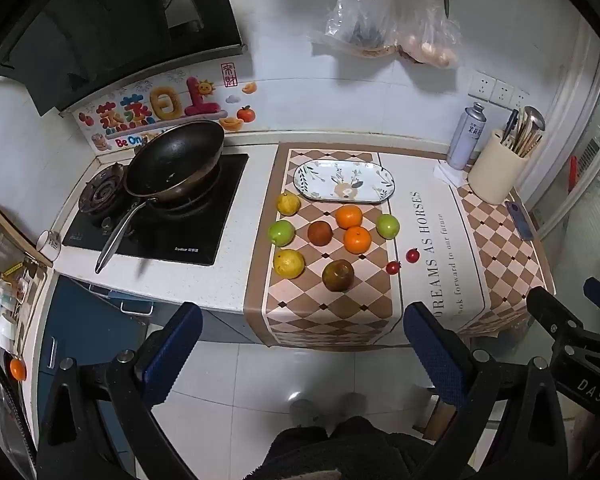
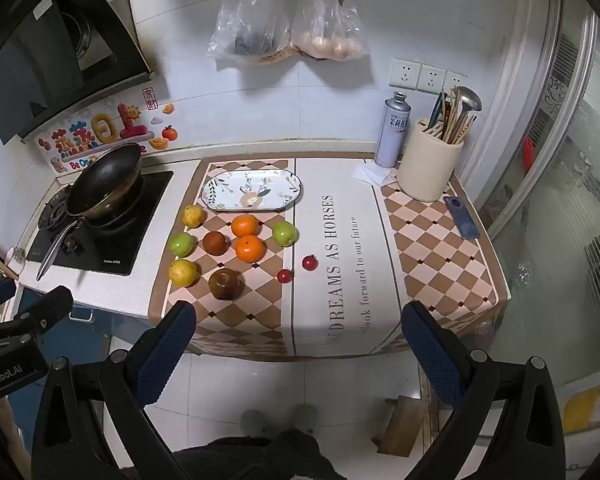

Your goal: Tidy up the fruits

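Note:
An empty oval patterned plate [image 1: 343,181] [image 2: 252,189] lies at the back of the checked mat. In front of it lie two oranges [image 1: 349,217] [image 2: 244,225], two green apples [image 1: 281,233] [image 2: 182,244], two yellow pears [image 1: 288,263] [image 2: 183,273], a small brown fruit [image 1: 320,233] [image 2: 213,243], a larger brown fruit [image 1: 338,275] [image 2: 225,284] and two cherry tomatoes [image 1: 393,267] [image 2: 285,276]. My left gripper [image 1: 302,344] and my right gripper [image 2: 298,344] are both open and empty, held off the counter's front edge over the floor.
A black wok [image 1: 176,162] sits on the gas stove at the left. A cream utensil holder [image 2: 430,168], a spray can [image 2: 392,130] and a phone [image 2: 462,217] stand at the right. Plastic bags [image 2: 284,24] and scissors hang on the wall.

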`<state>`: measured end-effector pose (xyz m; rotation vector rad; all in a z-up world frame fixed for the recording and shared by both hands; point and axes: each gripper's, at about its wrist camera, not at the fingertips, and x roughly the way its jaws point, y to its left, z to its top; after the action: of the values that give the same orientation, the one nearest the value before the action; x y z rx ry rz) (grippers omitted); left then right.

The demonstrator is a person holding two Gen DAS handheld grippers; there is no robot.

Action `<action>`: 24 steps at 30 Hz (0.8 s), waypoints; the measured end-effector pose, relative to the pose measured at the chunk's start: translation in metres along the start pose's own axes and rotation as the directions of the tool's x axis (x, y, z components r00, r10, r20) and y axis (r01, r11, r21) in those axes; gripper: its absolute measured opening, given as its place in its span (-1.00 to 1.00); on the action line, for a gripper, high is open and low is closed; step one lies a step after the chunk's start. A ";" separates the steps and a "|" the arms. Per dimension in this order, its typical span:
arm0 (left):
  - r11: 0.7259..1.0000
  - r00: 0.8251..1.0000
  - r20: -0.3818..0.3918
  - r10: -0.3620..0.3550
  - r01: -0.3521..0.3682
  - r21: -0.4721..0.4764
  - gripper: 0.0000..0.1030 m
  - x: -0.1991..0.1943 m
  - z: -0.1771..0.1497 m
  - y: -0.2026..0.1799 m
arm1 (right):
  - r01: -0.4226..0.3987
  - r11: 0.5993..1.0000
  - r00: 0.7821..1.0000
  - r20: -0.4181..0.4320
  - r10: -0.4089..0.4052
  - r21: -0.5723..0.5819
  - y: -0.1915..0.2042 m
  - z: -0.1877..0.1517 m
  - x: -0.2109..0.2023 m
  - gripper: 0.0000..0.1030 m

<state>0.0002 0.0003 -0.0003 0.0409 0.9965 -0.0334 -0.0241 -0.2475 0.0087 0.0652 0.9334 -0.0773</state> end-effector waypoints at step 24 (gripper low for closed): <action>1.000 1.000 0.014 0.010 -0.010 0.007 1.00 -0.011 0.004 0.001 | -0.011 1.000 1.000 -0.002 0.011 -0.005 0.005 -0.011 -0.008 1.00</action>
<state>-0.0020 0.0016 0.0112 0.0519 0.9824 -0.0277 -0.0371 -0.2413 0.0092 0.0656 0.9354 -0.0651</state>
